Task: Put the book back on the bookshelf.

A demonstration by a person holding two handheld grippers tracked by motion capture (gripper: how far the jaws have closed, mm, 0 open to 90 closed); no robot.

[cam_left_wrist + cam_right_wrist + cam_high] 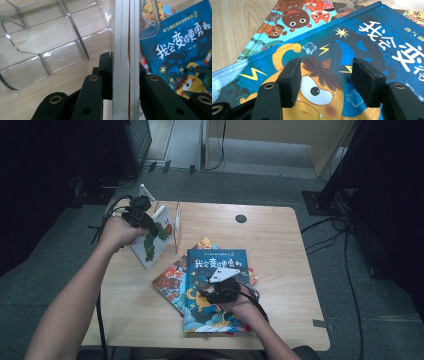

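Here the left gripper (121,75) is clamped on a white book (124,45), one jaw pressing each cover, with the book's edge running straight up between them in the left gripper view. From above, that book (152,237) stands tilted on the bench (280,230), its caterpillar cover facing the right gripper, and the left hand (118,231) holds the gripper (145,220) at its top edge. Just beyond the jaws and to their left lies a clear rack (50,57), its dividers resting on the wood; the rack (176,222) rises right beside the held book in the high view.

The right gripper (325,80) has its jaws apart, gripping nothing, and sits low over a blue book (352,45), the pads framing a yellow one-eyed monster on the cover. That blue book (212,270) lies flat on top of a stack, and a red book (170,280) juts out from under it toward the left gripper. The right hand (240,305) rests over the blue book's near half, with the gripper (220,287) pointing away from the person.
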